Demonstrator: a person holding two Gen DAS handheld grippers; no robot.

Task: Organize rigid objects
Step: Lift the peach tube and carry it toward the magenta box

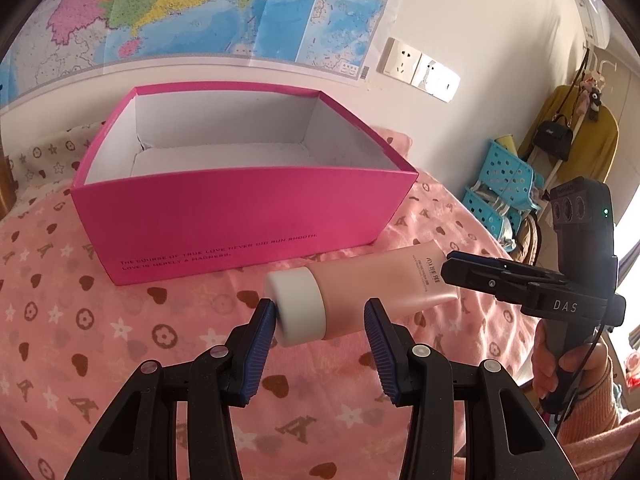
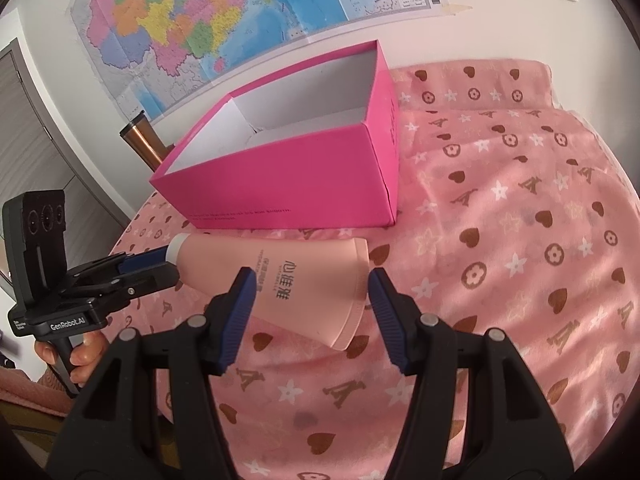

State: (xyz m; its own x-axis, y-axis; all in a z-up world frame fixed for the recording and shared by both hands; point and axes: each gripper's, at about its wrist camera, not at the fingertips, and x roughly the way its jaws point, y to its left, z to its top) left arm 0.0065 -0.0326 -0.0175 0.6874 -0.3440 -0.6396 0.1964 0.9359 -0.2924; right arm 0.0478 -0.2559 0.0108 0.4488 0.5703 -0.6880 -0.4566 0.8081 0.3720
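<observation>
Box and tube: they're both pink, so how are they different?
The box is bright hot pink; the tube is pale peachy pink. The box is much bigger than the tube. The box is open on top and looks empty inside; the tube is closed with a white cap. The box sits flat, while the tube is on its side in front of it. Both have small writing printed on them.

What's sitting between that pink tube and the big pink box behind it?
Nothing but bare bedspread. In the right wrist view, a narrow strip of patterned pink cloth separates the tube from the box; the left wrist view shows the same gap.
</observation>
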